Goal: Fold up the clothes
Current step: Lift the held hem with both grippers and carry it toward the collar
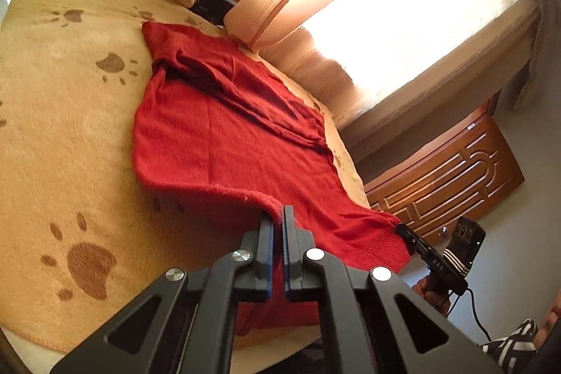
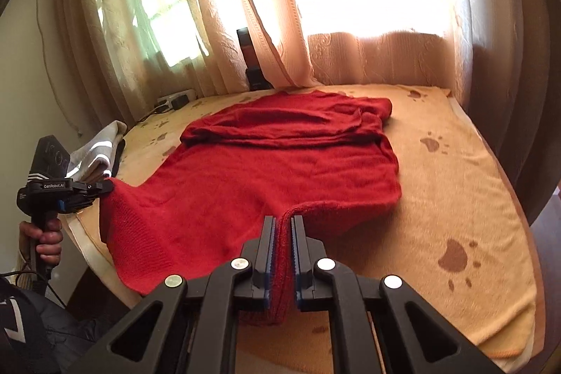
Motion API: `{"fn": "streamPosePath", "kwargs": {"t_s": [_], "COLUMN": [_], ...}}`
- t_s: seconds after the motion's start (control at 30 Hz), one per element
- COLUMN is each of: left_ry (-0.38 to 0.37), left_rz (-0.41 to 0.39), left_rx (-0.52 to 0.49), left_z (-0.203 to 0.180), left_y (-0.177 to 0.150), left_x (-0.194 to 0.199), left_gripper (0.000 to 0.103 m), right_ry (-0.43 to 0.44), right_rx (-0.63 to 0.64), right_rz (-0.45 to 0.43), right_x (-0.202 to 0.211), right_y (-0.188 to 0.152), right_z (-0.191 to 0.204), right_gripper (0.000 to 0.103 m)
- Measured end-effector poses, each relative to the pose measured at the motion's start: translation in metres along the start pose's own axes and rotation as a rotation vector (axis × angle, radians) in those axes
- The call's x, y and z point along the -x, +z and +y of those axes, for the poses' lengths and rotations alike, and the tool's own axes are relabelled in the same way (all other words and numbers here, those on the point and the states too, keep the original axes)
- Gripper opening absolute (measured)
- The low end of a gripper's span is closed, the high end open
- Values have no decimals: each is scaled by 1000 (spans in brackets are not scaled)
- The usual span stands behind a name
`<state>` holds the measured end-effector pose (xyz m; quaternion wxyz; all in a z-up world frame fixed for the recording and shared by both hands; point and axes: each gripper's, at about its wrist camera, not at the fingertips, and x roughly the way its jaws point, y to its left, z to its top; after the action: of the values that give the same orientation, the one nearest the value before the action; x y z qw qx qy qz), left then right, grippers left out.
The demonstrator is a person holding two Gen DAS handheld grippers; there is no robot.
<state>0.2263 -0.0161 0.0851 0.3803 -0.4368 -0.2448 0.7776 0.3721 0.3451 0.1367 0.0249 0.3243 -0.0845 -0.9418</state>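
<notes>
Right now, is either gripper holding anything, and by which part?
Both hold the red sweater by its near edge: the left gripper and the right gripper each pinch a separate stretch of it.

Bed with a paw-print blanket

A tan blanket (image 2: 455,184) with brown paw prints covers the bed. On it lies a red sweater (image 2: 280,163), its near edge lifted off the blanket; a power strip (image 2: 175,100) sits at the far edge by the curtains.

Both grippers (image 1: 278,216) (image 2: 283,226) clamped, raised
</notes>
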Motion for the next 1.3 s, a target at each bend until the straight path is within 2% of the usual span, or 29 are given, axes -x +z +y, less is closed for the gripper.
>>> {"fn": "streamPosePath", "kwargs": {"t_s": [0.13, 0.2, 0.27, 0.33, 0.43, 0.47, 0.53, 0.6, 0.67, 0.7, 0.73, 0.77, 0.8, 1.0, 1.13, 1.3], "left_ry": [-6, -8, -10, -8, 0, 5, 16, 27, 38, 44, 49, 55, 61, 93, 119, 133], "left_rz": [-14, -7, -1, 10, 26, 30, 36, 39, 40, 40, 39, 37, 35, 17, -7, -5], "left_rx": [2, -3, -7, -12, 7, 16, 33, 37, 44, 49, 56, 63, 71, 95, 98, 95], "left_z": [1, 1, 1, 1, 10, 13, 19, 23, 27, 29, 31, 32, 34, 37, 36, 35], "left_y": [25, 33, 42, 48, 52, 54, 57, 58, 59, 60, 59, 59, 59, 59, 63, 66], "left_x": [-8, -14, -20, -27, -35, -37, -40, -41, -41, -41, -40, -40, -40, -36, -31, -35], "left_gripper": [5, 5, 5, 5, 5, 5, 5, 5, 5, 5, 5, 5, 5, 5, 5, 5], "right_ry": [-21, -31, -10, 6, -83, -86, -70, -93, -149, -167, -174, -171, -161, -157, -73, 20], "right_rx": [38, 48, 56, 77, 148, 154, 156, 208, 331, 384, 420, 449, 478, 680, 775, 930], "right_rz": [-30, -25, 16, 95, 182, 205, 242, 250, 236, 229, 223, 214, 200, 133, 179, 178], "right_x": [-15, -26, -39, -52, -64, -65, -66, -64, -61, -61, -62, -63, -64, -75, -86, -101], "right_y": [30, 43, 49, 43, 19, 12, 0, -8, -14, -16, -17, -18, -18, -21, -24, -31], "right_z": [-4, -9, -17, -24, -27, -28, -30, -24, -9, -3, 1, 4, 9, 23, 27, 50], "right_gripper": [6, 6, 6, 6, 7, 7, 7, 9, 17, 34, 66, 81, 89, 89, 87, 87]}}
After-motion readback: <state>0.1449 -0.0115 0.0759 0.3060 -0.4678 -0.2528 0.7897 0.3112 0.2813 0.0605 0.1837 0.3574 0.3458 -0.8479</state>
